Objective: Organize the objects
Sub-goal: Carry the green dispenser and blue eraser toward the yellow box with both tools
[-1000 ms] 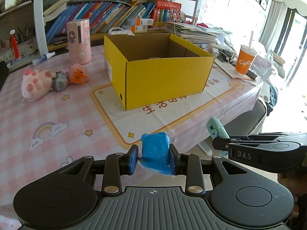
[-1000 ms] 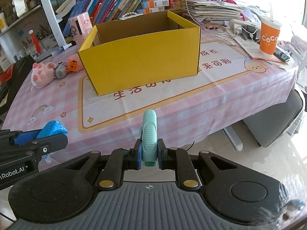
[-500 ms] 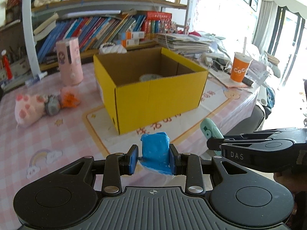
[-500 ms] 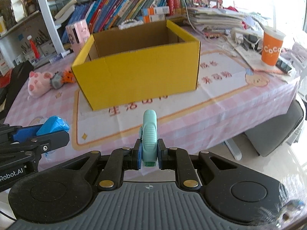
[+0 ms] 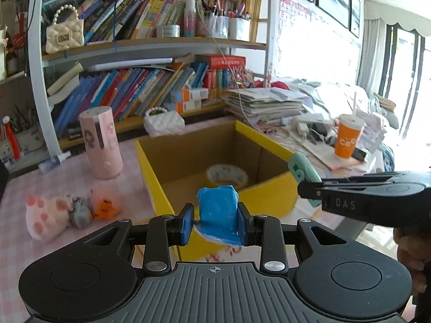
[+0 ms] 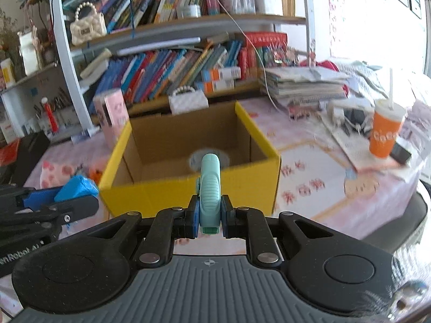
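My left gripper [image 5: 215, 224] is shut on a blue wrapped packet [image 5: 218, 215] and holds it in the air just before the near wall of the open yellow cardboard box [image 5: 159, 188]. My right gripper [image 6: 210, 216] is shut on a mint-green oblong object [image 6: 210, 188], also in the air before the box [image 6: 188, 191]. A roll of tape [image 5: 226, 175] lies on the box floor. The left gripper with the blue packet [image 6: 76, 188] shows at the left of the right wrist view. The right gripper with the mint-green object [image 5: 303, 171] shows at the right of the left wrist view.
A pink plush paw [image 5: 47, 216], a small grey toy and an orange toy [image 5: 103, 207] lie left of the box. A pink cylinder [image 5: 101, 141] stands behind them. An orange cup with a straw [image 5: 348, 140] and paper stacks are at the right. Bookshelves stand behind the table.
Both grippers have risen and moved forward towards the box, each still holding its object. The inside of the box and the tape roll now show.
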### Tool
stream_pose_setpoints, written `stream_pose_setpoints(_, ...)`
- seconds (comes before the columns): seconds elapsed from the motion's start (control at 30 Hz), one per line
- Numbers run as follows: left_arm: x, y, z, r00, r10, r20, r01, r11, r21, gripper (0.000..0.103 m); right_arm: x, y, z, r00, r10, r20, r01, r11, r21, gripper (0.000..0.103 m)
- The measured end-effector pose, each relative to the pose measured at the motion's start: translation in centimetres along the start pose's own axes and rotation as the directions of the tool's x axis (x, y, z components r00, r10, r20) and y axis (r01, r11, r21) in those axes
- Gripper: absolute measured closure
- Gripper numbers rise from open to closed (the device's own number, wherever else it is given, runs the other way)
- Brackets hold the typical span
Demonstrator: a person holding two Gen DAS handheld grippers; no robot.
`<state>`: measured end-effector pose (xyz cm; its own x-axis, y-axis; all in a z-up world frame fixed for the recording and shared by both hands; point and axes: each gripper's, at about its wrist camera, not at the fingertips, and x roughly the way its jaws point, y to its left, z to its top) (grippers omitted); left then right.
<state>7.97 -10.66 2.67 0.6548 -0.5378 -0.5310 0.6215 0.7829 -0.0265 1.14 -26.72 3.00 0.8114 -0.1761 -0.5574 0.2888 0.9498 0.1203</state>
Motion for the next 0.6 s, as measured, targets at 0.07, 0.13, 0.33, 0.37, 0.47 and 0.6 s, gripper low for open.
stream_pose_setpoints(0.07,1.0,0.1,0.6,1.0,0.009,0.0,-0.009,1.0,-0.009,0.072,0.7,-0.2,1.1,1.0,0.007,0.009,-0.007,1.0,-0.012,0.088)
stream_pose_setpoints(0.13,2.0,0.1,1.1,1.0,0.019,0.0,-0.019,1.0,-0.016,0.072,1.6,-0.5,2.2,1.0,0.017,0.014,-0.017,0.999,-0.029,0.088)
stream_pose_setpoints(0.33,5.1,-0.3,2.6,0.998,0.057,0.0,-0.057,0.998,-0.037,0.072,4.8,-1.7,4.8,0.998,0.054,0.009,-0.053,0.995,-0.081,0.088)
stream_pose_setpoints(0.37,5.5,-0.4,2.7,0.998,0.065,-0.002,-0.065,0.997,-0.039,0.072,5.4,-1.9,5.3,0.998,0.062,0.006,-0.061,0.994,-0.091,0.088)
stream_pose_setpoints(0.47,7.1,-0.7,3.3,0.996,0.088,-0.013,-0.088,0.995,-0.045,0.072,7.2,-2.4,6.5,0.996,0.088,-0.001,-0.088,0.988,-0.123,0.088)
stream_pose_setpoints(0.6,9.2,-0.9,3.6,0.992,0.119,-0.044,-0.121,0.991,-0.053,0.072,9.6,-2.8,7.7,0.992,0.121,-0.029,-0.124,0.98,-0.156,0.088)
